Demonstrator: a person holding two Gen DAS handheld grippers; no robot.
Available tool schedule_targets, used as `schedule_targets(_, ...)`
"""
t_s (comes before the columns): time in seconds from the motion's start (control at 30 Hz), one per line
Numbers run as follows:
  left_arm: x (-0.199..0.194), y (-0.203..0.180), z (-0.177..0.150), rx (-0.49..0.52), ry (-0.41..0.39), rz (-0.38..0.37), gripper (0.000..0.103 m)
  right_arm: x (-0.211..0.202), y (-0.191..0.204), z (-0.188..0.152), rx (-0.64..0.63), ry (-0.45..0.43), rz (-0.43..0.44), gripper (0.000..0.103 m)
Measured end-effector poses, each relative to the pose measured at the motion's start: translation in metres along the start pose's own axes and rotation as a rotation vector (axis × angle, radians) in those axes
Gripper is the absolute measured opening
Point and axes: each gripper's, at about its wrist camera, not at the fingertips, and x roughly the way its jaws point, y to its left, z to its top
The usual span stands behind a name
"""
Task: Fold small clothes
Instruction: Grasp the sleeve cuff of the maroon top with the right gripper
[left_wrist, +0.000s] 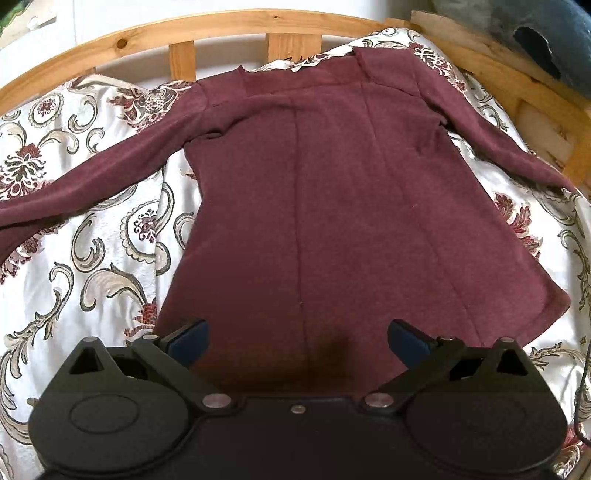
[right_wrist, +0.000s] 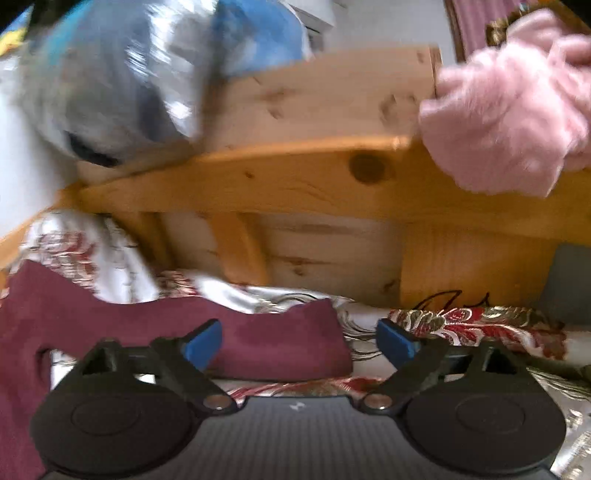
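A: Maroon knit, spread flat — the small long-sleeved top (left_wrist: 332, 192) lies face-down-or-up, hard to say which, on the floral bedspread (left_wrist: 92, 236), both sleeves thrown out wide toward the wooden bed rail (left_wrist: 221, 26).

B: And the left gripper (left_wrist: 297, 339) hangs over the hem, jaws spread wide, nothing between the blue pads (left_wrist: 188, 343). No grip there.

A: Over on the other camera, the right gripper (right_wrist: 299, 345) is just above the right sleeve's cuff (right_wrist: 295, 339). Jaws are apart, the cuff sits in the gap, but the pads don't appear to press on it. The picture is smeared, so that's a cautious read.

B: The likely step is a sleeve fold. To do it well, she or he should pinch both layers of the cuff right at its end, not the bedspread underneath.

A: Agreed — then carry it across the body in a low arc, keeping the sleeve taut so it lands flat along the side seam.

B: And the left one could pin the hem meanwhile, stopping the whole top sliding.
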Motion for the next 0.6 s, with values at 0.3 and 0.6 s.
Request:
schedule_targets(0.3, -0.004, 0.014, 0.005, -0.021, 0.008, 0.006, 0.102, 0.059, -0.006, -0.011, 0.088, 0.156, -0.099, 0.047)
schedule_targets(0.6, -0.015, 0.037, 0.005, -0.096, -0.01, 0.016, 0.102, 0.011, 0.012, -0.005, 0.045, -0.028, 0.009, 0.005)
